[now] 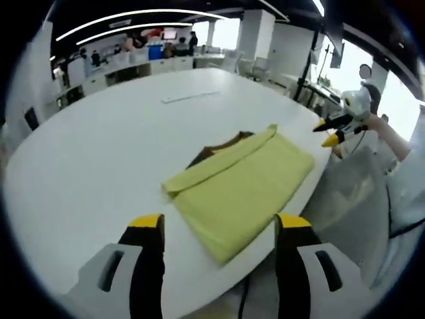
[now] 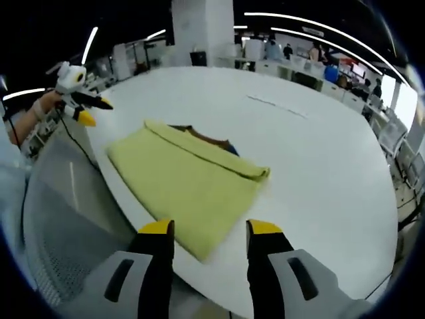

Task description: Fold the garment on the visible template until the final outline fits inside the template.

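The left gripper (image 1: 219, 229) and right gripper (image 2: 209, 232) hover with jaws spread, holding nothing, just off the white table's (image 1: 99, 153) near edge. Beyond them lies the folded yellow garment (image 1: 242, 186) over a brown template (image 1: 234, 141).

An open-plan office; long white table (image 1: 99, 153), ceiling light strips (image 1: 133, 16), desks with seated people (image 2: 312, 56).

Bright ceiling strips, window glare, soft blur, fisheye warp
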A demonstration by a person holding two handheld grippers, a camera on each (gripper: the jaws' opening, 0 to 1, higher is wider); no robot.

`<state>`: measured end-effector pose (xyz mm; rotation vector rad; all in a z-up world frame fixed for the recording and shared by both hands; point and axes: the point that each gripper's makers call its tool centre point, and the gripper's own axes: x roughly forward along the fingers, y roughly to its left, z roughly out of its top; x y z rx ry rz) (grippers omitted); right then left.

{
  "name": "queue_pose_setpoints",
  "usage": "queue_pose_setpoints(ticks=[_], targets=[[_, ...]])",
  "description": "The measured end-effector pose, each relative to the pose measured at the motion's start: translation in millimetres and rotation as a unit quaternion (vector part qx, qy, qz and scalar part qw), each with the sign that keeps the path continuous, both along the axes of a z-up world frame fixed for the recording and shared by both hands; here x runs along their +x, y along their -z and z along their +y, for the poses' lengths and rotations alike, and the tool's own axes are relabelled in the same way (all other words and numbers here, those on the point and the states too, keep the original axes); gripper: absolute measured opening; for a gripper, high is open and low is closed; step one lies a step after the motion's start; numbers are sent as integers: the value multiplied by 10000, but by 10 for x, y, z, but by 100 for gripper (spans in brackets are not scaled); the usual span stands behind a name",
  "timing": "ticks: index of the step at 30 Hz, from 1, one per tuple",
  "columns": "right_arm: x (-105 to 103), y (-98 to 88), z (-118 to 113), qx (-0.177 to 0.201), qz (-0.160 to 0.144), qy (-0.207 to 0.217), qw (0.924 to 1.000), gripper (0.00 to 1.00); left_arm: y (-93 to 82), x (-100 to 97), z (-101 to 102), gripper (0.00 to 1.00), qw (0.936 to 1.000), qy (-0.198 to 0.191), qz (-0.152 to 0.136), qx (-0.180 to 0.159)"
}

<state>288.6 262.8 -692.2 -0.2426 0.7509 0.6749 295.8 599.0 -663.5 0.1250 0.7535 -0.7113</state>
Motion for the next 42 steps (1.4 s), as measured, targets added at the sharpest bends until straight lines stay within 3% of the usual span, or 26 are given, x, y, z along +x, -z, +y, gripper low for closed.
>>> queue_pose_setpoints(ticks=[6,9,12,16,28,36,42], targets=[[-100,127,-45,-47,147,32,9999,41,148,-124,16,53,9996,-57,285,-65],[-129,182,-98,-231,159,-27,9996,40,190,-149,18,56,9994,-71,320,-138],[-145,220,-127,-187,220,18,9996,40,271,-191,6,56,9986,-80,474,-238],[-157,259,-122,-61,268,74,9996,38,329,-245,-92,54,9934,-215,760,-826],[-212,461,-116,206,549,267,9979,36,614,-365,-44,46,9868,-506,1205,-961],[-242,539,-76,356,671,364,9964,24,693,-339,-18,30,9833,-640,1371,-1011],[-254,564,-36,508,730,424,9951,21,768,-315,14,26,9814,-727,1509,-942]])
